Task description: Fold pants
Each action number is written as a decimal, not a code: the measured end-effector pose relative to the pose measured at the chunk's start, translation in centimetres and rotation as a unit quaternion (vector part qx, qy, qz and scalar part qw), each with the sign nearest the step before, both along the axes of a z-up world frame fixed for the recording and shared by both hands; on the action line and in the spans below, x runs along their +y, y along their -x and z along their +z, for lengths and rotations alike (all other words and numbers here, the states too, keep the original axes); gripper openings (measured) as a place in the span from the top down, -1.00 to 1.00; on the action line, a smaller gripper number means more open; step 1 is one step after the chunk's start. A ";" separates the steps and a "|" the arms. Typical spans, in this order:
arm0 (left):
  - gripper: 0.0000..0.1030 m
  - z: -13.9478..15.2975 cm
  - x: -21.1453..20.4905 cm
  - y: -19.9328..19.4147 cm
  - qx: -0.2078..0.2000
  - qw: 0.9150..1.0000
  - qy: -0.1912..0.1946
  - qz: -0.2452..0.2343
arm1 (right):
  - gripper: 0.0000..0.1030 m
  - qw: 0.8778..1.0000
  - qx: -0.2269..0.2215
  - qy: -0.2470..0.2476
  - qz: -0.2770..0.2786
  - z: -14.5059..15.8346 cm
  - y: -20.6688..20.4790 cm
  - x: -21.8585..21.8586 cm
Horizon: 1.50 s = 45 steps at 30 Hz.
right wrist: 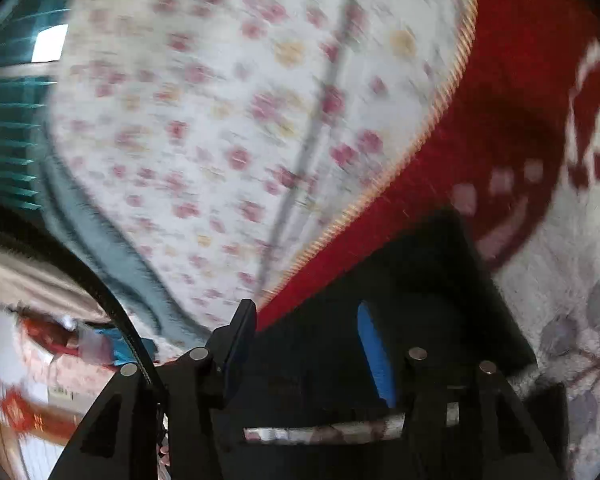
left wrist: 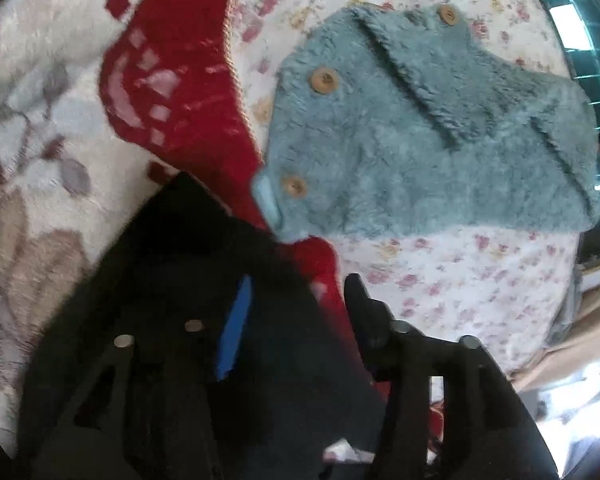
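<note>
The pants [left wrist: 172, 272] are black cloth, lifted and draped over my left gripper [left wrist: 296, 320], whose jaws stand apart with the fabric between the blue pad [left wrist: 234, 328] and the black finger [left wrist: 362, 308]. In the right wrist view the same black pants [right wrist: 420, 280] hang across my right gripper [right wrist: 308, 344], between its left finger [right wrist: 240, 336] and blue pad [right wrist: 376, 360]. Both views are motion-blurred. Whether the jaws pinch the cloth is unclear.
A folded teal fleece garment [left wrist: 420, 128] with wooden buttons lies on a floral sheet [left wrist: 460, 280]. A red and white patterned blanket [left wrist: 40, 120] covers the rest of the bed and shows in the right wrist view [right wrist: 520, 92]. The floral sheet [right wrist: 220, 120] fills the right wrist view's middle.
</note>
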State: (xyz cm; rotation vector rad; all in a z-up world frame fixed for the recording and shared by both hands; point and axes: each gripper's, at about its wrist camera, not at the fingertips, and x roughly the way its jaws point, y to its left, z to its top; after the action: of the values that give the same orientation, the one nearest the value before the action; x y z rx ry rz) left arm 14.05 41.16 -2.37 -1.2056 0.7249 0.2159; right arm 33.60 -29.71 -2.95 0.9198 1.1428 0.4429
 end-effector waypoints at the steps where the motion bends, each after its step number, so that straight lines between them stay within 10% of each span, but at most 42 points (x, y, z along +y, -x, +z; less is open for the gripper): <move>1: 0.01 0.3 -0.3 0.3 -0.013 1.000 -0.001 -0.014 | 0.00 1.000 0.003 -0.010 -0.009 -0.2 0.6 -0.4; 9: -0.43 4.3 0.0 11.6 -0.092 0.995 -0.007 -0.030 | 0.00 0.999 -0.038 0.019 -0.010 1.9 9.9 -7.2; 14: -0.53 1.1 0.2 21.4 -0.085 0.995 0.054 0.018 | 0.00 0.999 -0.045 0.026 -0.004 1.6 17.1 -12.2; 18: -0.53 -1.7 -1.4 22.4 -0.054 0.996 0.074 0.020 | 0.00 0.999 -0.053 0.002 0.007 0.3 20.5 -12.9; 25: -0.53 -2.6 -4.2 19.3 0.008 1.000 -0.005 0.023 | 0.00 0.998 -0.034 -0.059 0.002 -2.4 23.0 -11.6; 31: 0.65 -3.0 -4.6 18.2 0.026 0.998 -0.039 0.031 | 0.00 0.996 -0.016 -0.084 -0.012 -3.2 21.9 -11.8; 38: 0.82 -2.1 -4.8 18.3 0.017 0.997 -0.062 0.043 | 0.02 0.997 -0.042 -0.063 -0.012 -3.6 18.9 -10.3; 40: 0.83 -1.6 -4.5 18.8 0.009 0.997 -0.057 0.055 | 0.91 0.998 -0.052 -0.030 0.023 -3.2 17.8 -8.8; 45: 0.84 -0.4 -4.6 21.2 -0.012 0.997 -0.038 0.061 | 0.92 0.993 -0.100 0.036 0.043 0.3 20.2 -8.7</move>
State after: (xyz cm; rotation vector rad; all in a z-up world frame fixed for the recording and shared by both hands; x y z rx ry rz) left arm -7.13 36.57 -2.73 -1.1794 0.6181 0.3270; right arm 13.42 -38.38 -2.61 0.7477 1.0111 0.5477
